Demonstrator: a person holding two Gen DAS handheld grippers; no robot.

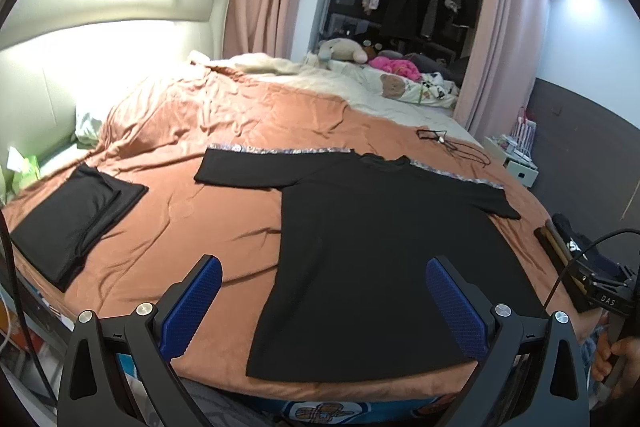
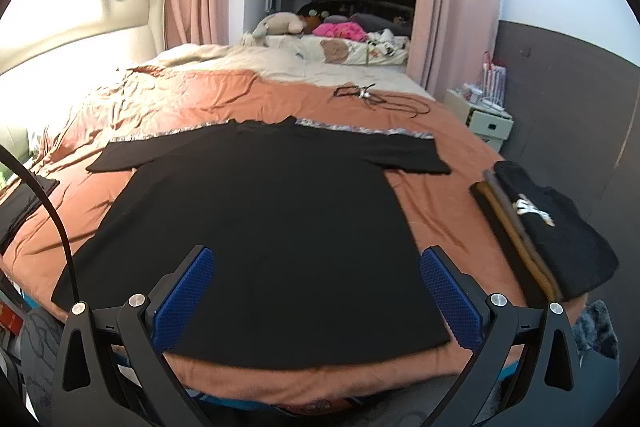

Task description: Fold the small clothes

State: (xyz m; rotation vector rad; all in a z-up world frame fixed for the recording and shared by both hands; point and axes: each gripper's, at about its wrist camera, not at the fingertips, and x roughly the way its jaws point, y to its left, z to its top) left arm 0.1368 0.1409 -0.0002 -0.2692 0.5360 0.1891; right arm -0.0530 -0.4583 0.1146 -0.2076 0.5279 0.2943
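A black T-shirt (image 1: 376,247) (image 2: 260,223) lies spread flat on the orange-brown bedspread (image 1: 192,187), sleeves out, silver trim along the shoulders, hem toward me. My left gripper (image 1: 324,297) hovers open above the shirt's lower left part, blue pads wide apart, nothing between them. My right gripper (image 2: 316,287) hovers open over the hem, also holding nothing. A folded black garment (image 1: 76,219) rests on the bed at the left. In the left wrist view the right gripper's body (image 1: 600,291) and the person's hand (image 1: 616,355) show at the right edge.
A stack of folded dark clothes (image 2: 556,231) with a white print sits at the bed's right edge. Glasses and a black cord (image 2: 372,97) lie beyond the shirt. Plush toys and pink bedding (image 2: 320,31) are at the far end. A white bedside cabinet (image 2: 484,119) stands right.
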